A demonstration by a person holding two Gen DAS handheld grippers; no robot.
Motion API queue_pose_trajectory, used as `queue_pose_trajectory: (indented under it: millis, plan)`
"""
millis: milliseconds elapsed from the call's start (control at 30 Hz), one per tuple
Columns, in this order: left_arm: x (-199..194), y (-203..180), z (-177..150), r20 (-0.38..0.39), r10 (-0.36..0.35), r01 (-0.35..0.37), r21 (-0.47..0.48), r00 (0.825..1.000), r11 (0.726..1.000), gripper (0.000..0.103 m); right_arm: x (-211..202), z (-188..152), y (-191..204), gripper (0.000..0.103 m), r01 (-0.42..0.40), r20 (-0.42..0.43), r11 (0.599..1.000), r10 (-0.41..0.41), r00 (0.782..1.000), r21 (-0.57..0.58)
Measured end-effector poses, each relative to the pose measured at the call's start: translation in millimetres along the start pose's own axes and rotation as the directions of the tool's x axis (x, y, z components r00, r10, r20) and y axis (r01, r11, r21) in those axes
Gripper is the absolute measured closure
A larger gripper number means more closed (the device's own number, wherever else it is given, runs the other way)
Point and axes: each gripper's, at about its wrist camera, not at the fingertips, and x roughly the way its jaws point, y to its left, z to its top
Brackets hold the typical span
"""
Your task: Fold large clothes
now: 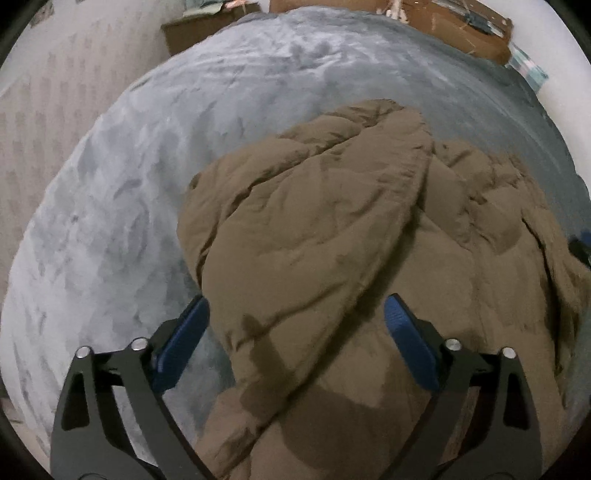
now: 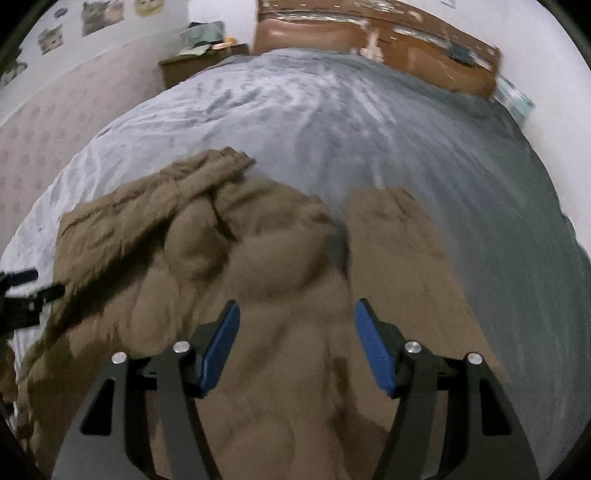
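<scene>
Fingers (image 1: 406, 339) of the left gripper (image 1: 295, 314), black with blue pads, stood wide apart above the near part of a brown quilted jacket (image 1: 332, 229), and nothing was pressed between them. In the right wrist view, the right gripper (image 2: 297, 325) also hung released over the same jacket (image 2: 258, 280), its pads apart and not touching the cloth. The left gripper (image 2: 22, 295) showed at the left edge of that view, beside the jacket. The jacket lay crumpled in a heap on a grey-blue plush blanket (image 1: 155, 177), which covered the bed, with one part of the jacket (image 2: 391, 236) stretched flat toward the far side. Beyond the blanket stood a brown headboard (image 2: 369, 40) and a dark bedside cabinet (image 2: 192, 62) with some things on top. Cat pictures (image 2: 99, 14) hung on the wall at the far left.
</scene>
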Motion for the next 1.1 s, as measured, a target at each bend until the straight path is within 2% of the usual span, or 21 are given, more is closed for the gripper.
queue_pose_trajectory:
  millis: [100, 267, 367, 500, 600, 767, 867, 900, 967, 1000, 1067, 1100]
  plan:
    - [15.4, 9.2, 2.9, -0.019, -0.011, 0.010, -0.020, 1.000, 1.000, 0.027, 27.9, 29.9, 18.1, 0.038, -0.015, 0.003, 0.999, 0.015, 1.000, -0.029]
    - [31.9, 22.7, -7.7, -0.060, -0.043, 0.039, -0.051, 0.997, 0.998, 0.027, 59.6, 65.9, 38.9, 0.038, -0.015, 0.014, 0.997, 0.016, 1.000, -0.071]
    - [33.9, 20.8, -9.3, -0.060, -0.028, 0.028, 0.004, 0.998, 1.000, 0.023, 76.1, 87.3, 47.8, 0.037, -0.050, 0.005, 0.996, 0.050, 0.999, -0.080]
    - [42.5, 18.5, -1.6, -0.097, -0.008, 0.016, 0.083, 0.995, 0.996, 0.023, 108.4, 115.9, 64.3, 0.033, -0.076, -0.023, 0.992, 0.074, 0.997, -0.100]
    - [45.7, 13.6, 4.4, -0.103, 0.003, 0.011, 0.130, 0.995, 0.991, 0.032, 130.9, 130.0, 73.8, 0.033, -0.082, -0.028, 0.991, 0.080, 0.996, -0.103]
    - [49.5, 8.6, 9.6, -0.127, 0.006, 0.015, 0.161, 0.992, 0.987, 0.034, 179.5, 140.6, 75.8, 0.033, -0.105, -0.103, 0.994, 0.103, 0.989, -0.014]
    - [52.2, 6.9, 12.4, -0.133, 0.003, 0.021, 0.176, 0.991, 0.984, 0.034, 201.6, 142.8, 70.9, 0.034, -0.154, -0.141, 0.986, 0.162, 0.977, 0.065]
    - [52.2, 6.9, 12.7, -0.135, 0.001, 0.023, 0.177, 0.991, 0.984, 0.034, 205.9, 143.3, 72.5, 0.035, -0.163, -0.145, 0.984, 0.171, 0.975, 0.071]
    - [54.4, 6.1, 15.7, -0.141, -0.006, 0.032, 0.185, 0.990, 0.982, 0.034, 211.3, 142.3, 79.0, 0.053, -0.188, -0.160, 0.980, 0.196, 0.967, 0.062]
    - [55.7, 5.1, 17.2, -0.144, -0.005, 0.033, 0.188, 0.990, 0.982, 0.034, 213.2, 142.3, 83.4, 0.058, -0.186, -0.166, 0.981, 0.191, 0.967, 0.047]
    - [57.9, 4.9, 19.4, -0.147, -0.010, 0.038, 0.193, 0.989, 0.980, 0.035, 212.8, 140.9, 93.6, 0.074, -0.169, -0.172, 0.986, 0.165, 0.971, -0.005]
    - [56.8, 6.9, 18.5, -0.150, -0.012, 0.041, 0.193, 0.989, 0.980, 0.036, 211.5, 140.6, 97.5, 0.077, -0.158, -0.168, 0.987, 0.152, 0.974, -0.028]
